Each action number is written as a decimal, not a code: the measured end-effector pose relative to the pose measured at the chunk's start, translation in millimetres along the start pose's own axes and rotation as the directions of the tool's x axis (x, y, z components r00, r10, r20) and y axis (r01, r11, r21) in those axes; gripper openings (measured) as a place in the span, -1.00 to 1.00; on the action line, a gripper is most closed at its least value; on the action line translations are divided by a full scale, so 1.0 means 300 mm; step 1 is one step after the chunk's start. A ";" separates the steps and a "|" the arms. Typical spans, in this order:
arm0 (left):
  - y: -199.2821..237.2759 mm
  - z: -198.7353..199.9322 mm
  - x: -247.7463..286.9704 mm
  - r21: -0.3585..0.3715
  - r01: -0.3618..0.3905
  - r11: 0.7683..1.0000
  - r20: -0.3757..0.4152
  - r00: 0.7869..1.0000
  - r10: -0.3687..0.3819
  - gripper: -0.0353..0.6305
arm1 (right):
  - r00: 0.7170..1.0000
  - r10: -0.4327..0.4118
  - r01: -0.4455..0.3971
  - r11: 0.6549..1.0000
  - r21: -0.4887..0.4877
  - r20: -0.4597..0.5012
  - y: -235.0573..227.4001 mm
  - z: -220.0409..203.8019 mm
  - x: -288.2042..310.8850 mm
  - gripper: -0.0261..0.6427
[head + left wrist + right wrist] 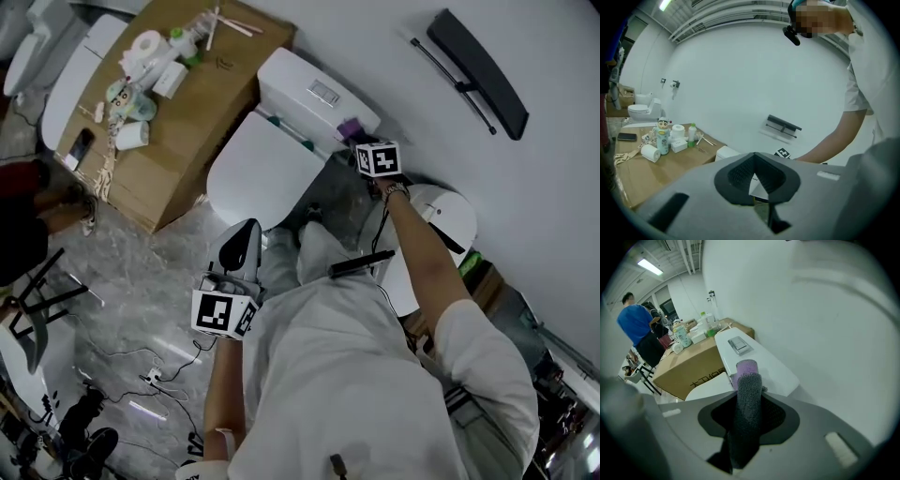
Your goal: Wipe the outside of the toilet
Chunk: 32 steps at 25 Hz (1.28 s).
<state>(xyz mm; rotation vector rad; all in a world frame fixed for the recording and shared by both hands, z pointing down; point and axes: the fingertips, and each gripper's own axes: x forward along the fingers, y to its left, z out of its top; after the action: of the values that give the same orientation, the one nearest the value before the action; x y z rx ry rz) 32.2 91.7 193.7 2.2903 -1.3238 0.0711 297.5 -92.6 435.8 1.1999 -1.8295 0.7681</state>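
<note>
The toilet (281,141) is smooth, glossy white: a boxy tank with one rectangular metal flush plate (739,345) on top and one broad, rounded lid, shut flat. It stands against the white wall, just beside a large brown cardboard box (192,131) with a flat top and square edges.

On the box stand two white paper rolls (650,152), one cartoon-figure bottle (662,136), one small green-capped bottle (692,132), one little white carton (679,146) and one black phone (626,137). One black bar rack (473,67) is fixed to the wall. The floor (141,262) is grey, veined stone, with thin cables lying on it.

There are two grippers, each with one marker cube. The right gripper (749,401) is at the near end of the tank, its grey jaws clamped on one cloth (745,420). The cloth is fuzzy, dark grey terry, rolled into a narrow strip, and its tip is pale purple. The tip reaches the tank's near top edge; whether it presses on the porcelain I cannot tell.

The left gripper (757,185) is held low beside the person's body, well apart from the toilet. Its jaws are drawn together to a narrow slit with nothing between the ribbed black pads.
</note>
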 end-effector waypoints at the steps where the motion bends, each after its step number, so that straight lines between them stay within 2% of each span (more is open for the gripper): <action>1: -0.008 0.000 0.007 -0.004 0.007 1.000 -0.002 1.000 -0.007 -0.88 | 1.000 0.000 0.000 1.000 0.007 0.001 -0.008 -0.012 -0.009 -0.56; 5: -0.065 -0.020 0.058 -0.010 0.043 0.999 -0.023 0.999 -0.043 -0.88 | 1.000 0.010 -0.010 0.999 0.052 0.003 -0.053 -0.061 -0.038 -0.56; 8: -0.135 -0.037 0.111 -0.013 0.080 0.997 -0.036 0.996 -0.081 -0.88 | 1.000 -0.006 0.009 0.989 0.148 -0.019 -0.122 -0.127 -0.066 -0.56; 12: -0.247 -0.077 0.197 -0.003 0.132 0.991 -0.068 0.989 -0.131 -0.88 | 0.999 -0.009 0.021 0.957 0.290 -0.041 -0.225 -0.276 -0.108 -0.56; 15: -0.319 -0.101 0.261 0.015 0.146 0.989 -0.066 0.987 -0.145 -0.88 | 0.999 0.005 0.009 0.930 0.367 -0.037 -0.293 -0.379 -0.118 -0.56; 17: -0.340 -0.118 0.301 0.040 0.144 0.989 -0.064 0.988 -0.141 -0.88 | 1.000 0.012 -0.001 0.900 0.435 -0.023 -0.332 -0.438 -0.109 -0.56; 19: -0.344 -0.137 0.340 0.047 0.133 0.990 -0.058 0.990 -0.130 -0.88 | 1.000 0.014 -0.013 0.856 0.517 0.003 -0.372 -0.486 -0.089 -0.56; 21: -0.345 -0.159 0.376 0.034 0.125 0.992 -0.046 0.991 -0.123 -0.88 | 0.999 0.007 -0.027 0.793 0.609 0.035 -0.416 -0.529 -0.058 -0.56; 23: -0.343 -0.194 0.420 0.025 0.129 0.991 -0.039 0.991 -0.128 -0.88 | 0.998 -0.009 -0.042 0.704 0.709 0.068 -0.455 -0.571 -0.009 -0.56; 26: -0.323 -0.287 0.505 0.012 0.154 0.988 -0.056 0.987 -0.153 -0.88 | 0.992 -0.043 -0.076 0.543 0.836 0.118 -0.490 -0.631 0.095 -0.56; 28: -0.306 -0.365 0.566 -0.002 0.166 0.986 -0.077 0.983 -0.166 -0.88 | 0.987 -0.053 -0.112 0.462 0.880 0.154 -0.490 -0.650 0.168 -0.56; 29: -0.299 -0.403 0.595 -0.010 0.171 0.985 -0.086 0.981 -0.171 -0.88 | 0.984 -0.053 -0.131 0.438 0.889 0.171 -0.486 -0.654 0.203 -0.56; 32: -0.265 -0.505 0.681 -0.024 0.196 0.980 -0.104 0.975 -0.198 -0.88 | 0.976 -0.044 -0.180 0.398 0.900 0.215 -0.466 -0.668 0.329 -0.56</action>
<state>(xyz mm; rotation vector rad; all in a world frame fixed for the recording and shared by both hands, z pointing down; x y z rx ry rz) 235.3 26.7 353.7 2.3586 -1.0360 0.1150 462.6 -23.5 629.0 1.9466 -1.5673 1.9512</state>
